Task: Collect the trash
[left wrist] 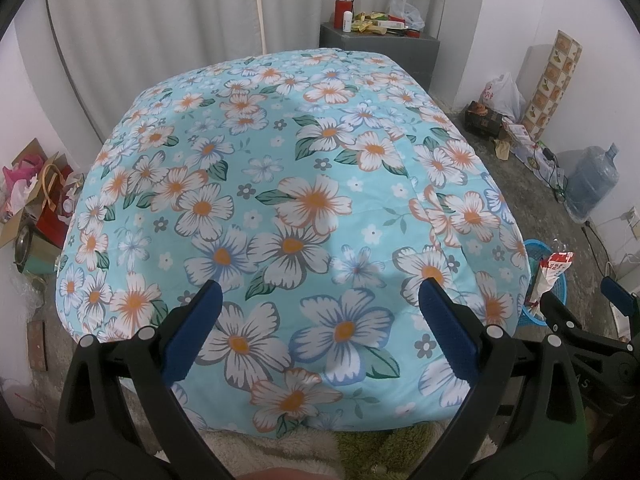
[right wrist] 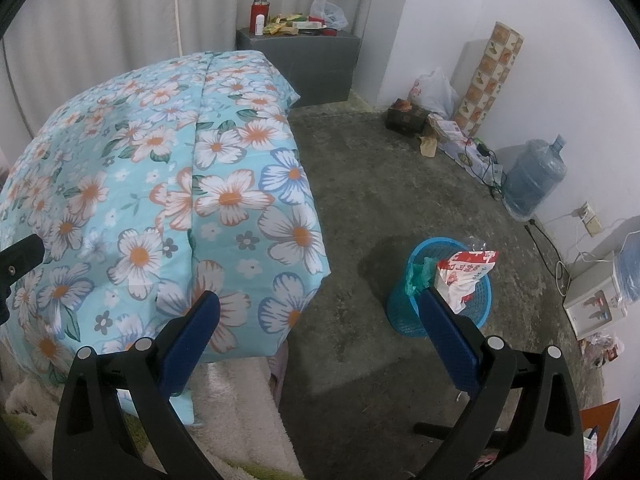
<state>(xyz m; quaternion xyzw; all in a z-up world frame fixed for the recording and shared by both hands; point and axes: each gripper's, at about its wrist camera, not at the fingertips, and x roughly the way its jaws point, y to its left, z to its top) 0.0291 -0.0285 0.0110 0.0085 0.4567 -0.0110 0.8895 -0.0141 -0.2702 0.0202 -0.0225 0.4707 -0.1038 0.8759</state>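
White walls and a pale pleated curtain (left wrist: 160, 20) close a small room with a rough grey concrete floor (right wrist: 380, 184). Landmark: the bed under a turquoise quilt printed with white, orange and blue flowers (left wrist: 288, 184).

Left of the bed, against the wall: a heap of open cardboard boxes and red gift bags stuffed with pink and white paper (left wrist: 36, 196).

Left gripper (left wrist: 320, 300), black frame with blue pads, hangs over the foot of the quilt. Jaws wide apart, nothing between them; they frame only flowered fabric.

Behind the bed's far right corner: a dark grey cabinet (right wrist: 304, 64) carrying a red flask (right wrist: 259, 12), small yellow packets and a clear plastic bag.

Right gripper (right wrist: 320, 300) sits off the bed's right edge, above bare floor. Jaws spread wide, empty. Its left pad overlaps the quilt's lower corner in the right wrist view; its right pad overlaps the bin's near rim. Contact cannot be judged from either view.

Right of the bed, standing apart from it on the floor: a blue plastic mesh waste bin (right wrist: 440, 304). A red-and-white printed plastic bag (right wrist: 466, 276) sticks out over its rim, with green plastic (right wrist: 418, 276) bunched on its bed side and a clear crumpled piece at the top.

Further right of the bed, along the wall: a white plastic bag (right wrist: 434, 90), a dark box, a leaning roll with tile pattern (right wrist: 490, 80), scattered papers and cables, a large blue water jug (right wrist: 534, 176), and a white water dispenser (right wrist: 596, 296).
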